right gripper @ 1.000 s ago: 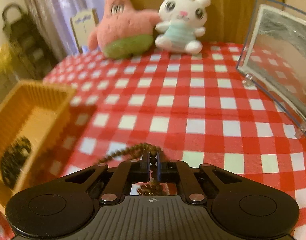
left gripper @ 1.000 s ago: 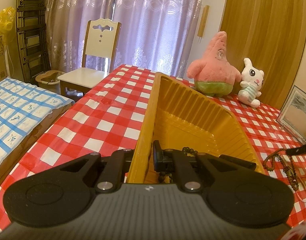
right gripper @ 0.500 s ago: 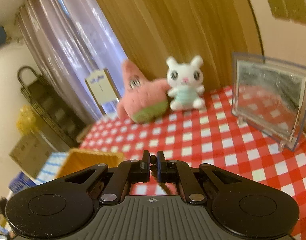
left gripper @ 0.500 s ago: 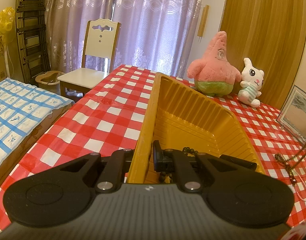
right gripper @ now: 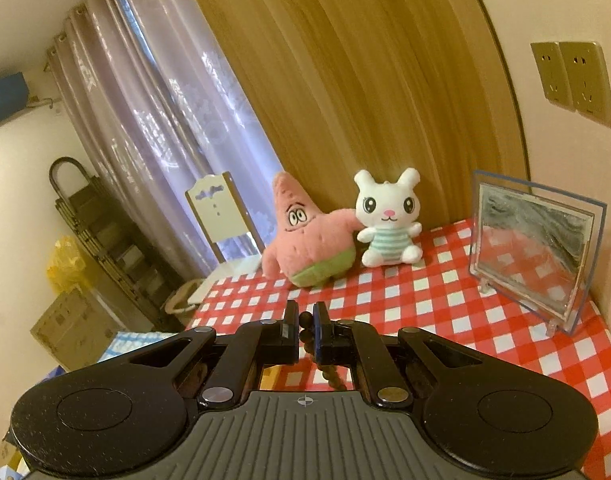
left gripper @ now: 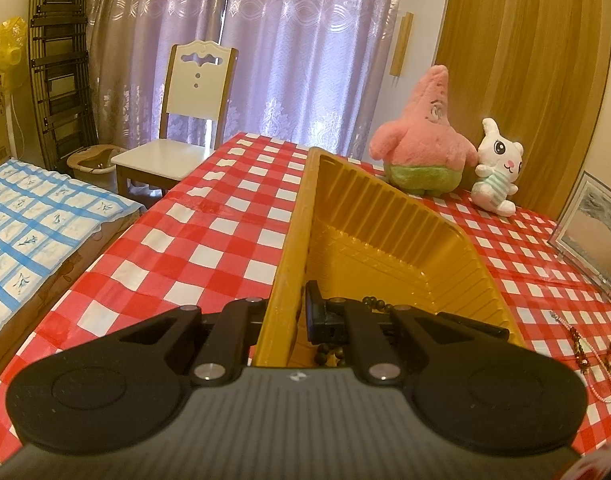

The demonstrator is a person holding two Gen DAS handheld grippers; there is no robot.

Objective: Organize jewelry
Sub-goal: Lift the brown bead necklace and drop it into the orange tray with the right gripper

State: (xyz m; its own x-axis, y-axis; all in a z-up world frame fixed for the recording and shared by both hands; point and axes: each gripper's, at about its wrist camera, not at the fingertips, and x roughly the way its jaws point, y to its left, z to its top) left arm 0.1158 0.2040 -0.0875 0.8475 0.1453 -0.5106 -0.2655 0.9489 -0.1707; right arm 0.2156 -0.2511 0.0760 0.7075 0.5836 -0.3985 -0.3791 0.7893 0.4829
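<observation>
A yellow ribbed tray [left gripper: 385,216] stands on the red-and-white checked table. My left gripper [left gripper: 283,316] is shut on the tray's near left wall. A dark bead bracelet [left gripper: 374,302] lies inside the tray just behind the fingers. To the right on the cloth lie a dark red bead strand [left gripper: 577,344] and a thin pink chain [left gripper: 603,380]. In the right wrist view my right gripper [right gripper: 305,320] is raised above the table and shut on a brown bead necklace [right gripper: 305,334], which hangs down below the fingers.
A pink star plush [left gripper: 421,144] and a white rabbit plush [left gripper: 497,168] sit at the table's far side before a wooden door. A clear picture frame [right gripper: 533,248] stands at the right edge. A white chair [left gripper: 177,132] and a blue-checked bed [left gripper: 33,216] are to the left.
My right gripper has risen well above the table with the brown bead necklace, and its view has tipped up from the cloth to the wall. The left gripper and tray have stayed still.
</observation>
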